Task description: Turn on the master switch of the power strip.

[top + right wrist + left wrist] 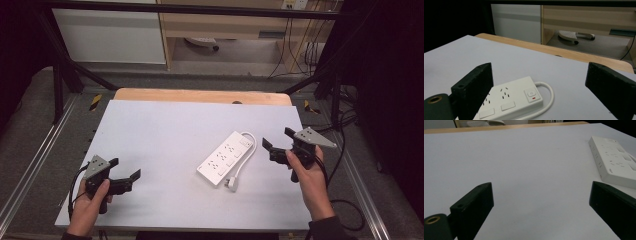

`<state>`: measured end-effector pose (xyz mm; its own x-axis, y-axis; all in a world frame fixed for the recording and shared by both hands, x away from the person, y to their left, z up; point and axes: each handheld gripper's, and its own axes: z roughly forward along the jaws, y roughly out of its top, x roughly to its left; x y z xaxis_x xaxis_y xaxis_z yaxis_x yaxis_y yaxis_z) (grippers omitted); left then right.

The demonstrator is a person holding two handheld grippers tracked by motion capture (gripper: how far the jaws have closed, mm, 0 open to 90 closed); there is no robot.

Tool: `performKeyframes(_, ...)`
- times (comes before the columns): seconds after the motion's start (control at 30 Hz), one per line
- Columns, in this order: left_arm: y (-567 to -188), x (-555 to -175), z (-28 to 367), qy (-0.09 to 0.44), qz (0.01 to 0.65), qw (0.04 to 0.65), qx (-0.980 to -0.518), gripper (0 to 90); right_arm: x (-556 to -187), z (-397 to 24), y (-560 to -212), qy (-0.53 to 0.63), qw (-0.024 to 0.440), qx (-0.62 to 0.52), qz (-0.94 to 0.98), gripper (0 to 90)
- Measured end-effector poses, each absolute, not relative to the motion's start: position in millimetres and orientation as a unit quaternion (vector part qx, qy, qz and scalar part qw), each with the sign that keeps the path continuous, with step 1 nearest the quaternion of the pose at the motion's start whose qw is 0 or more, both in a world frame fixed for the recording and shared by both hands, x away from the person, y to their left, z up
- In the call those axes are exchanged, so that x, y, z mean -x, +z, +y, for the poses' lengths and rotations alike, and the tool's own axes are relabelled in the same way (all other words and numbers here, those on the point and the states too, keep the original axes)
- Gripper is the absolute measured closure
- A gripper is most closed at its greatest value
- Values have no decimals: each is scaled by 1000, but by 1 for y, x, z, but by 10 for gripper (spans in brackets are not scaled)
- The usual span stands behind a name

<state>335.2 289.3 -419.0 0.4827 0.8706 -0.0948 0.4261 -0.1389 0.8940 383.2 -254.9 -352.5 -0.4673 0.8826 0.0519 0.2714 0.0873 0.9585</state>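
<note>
One white power strip [226, 157] is recorded lying flat on the grey table top [165, 130], right of the table's middle. Its white cable [246, 150] loops out from the far end, runs down the strip's right side and ends in one plug [231, 184] lying just beside the strip's near end. In the right gripper view one rocker switch [532, 94] with a red mark is seen at the cable end of the strip, with socket groups beyond it.

The right gripper [276, 142] is held just right of the strip, near the cable loop, with jaws spread wide and nothing between them. The left gripper [126, 170] is held well apart from the strip, to its left, likewise spread and empty.

The step in hand is judged to be the approach to the strip. It would be done well if the right jaws were lowered squarely across the strip's narrow width, clear of the cable loop, so that the cable is not pinched. The plug is best left for the other gripper.

Count: one strip, one cable, one plug, two grippers, one table.
</note>
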Motion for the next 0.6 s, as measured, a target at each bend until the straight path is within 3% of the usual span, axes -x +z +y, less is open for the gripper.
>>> performKeyframes(0.6,-419,-335,289,232,451,476,-718,55,-361,-283,-384,506,292,-447,678,82)
